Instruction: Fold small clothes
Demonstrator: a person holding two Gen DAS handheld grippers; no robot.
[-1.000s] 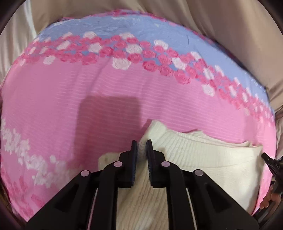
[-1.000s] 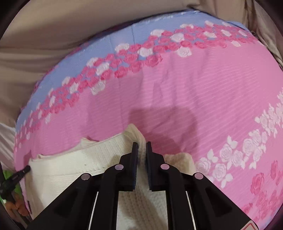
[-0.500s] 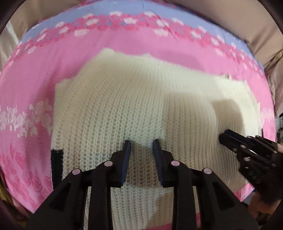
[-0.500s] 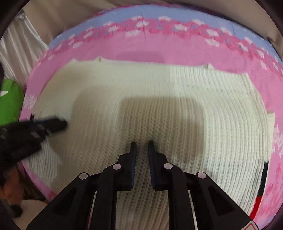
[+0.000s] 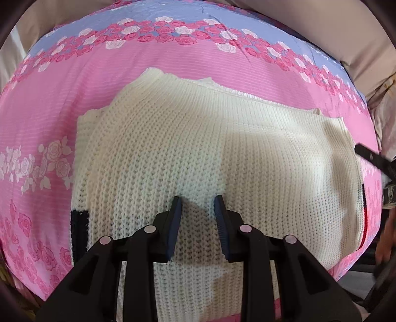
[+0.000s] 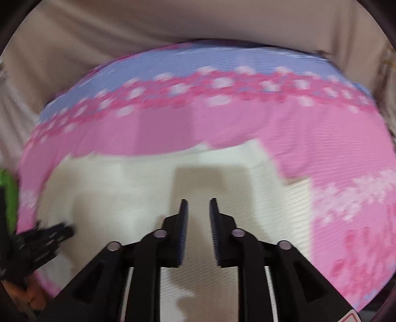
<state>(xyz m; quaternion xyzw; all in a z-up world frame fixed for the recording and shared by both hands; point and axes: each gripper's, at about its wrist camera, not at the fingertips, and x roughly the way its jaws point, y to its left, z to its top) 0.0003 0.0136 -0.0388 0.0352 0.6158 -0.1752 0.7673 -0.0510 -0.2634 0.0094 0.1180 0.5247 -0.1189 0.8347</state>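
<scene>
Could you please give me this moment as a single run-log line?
step: fold laid | cream knit sweater: flat on pink floral cloth | left gripper: open, empty | right gripper: jaws just opening, empty

Pink bedcover (image 5: 173,62) fills the scene, rose bands running across it and a lilac strip (image 5: 188,12) along its far edge. Beyond that strip, beige draped fabric (image 6: 198,19). Left of the bedcover, a bright green patch (image 6: 10,195), blurred.
</scene>
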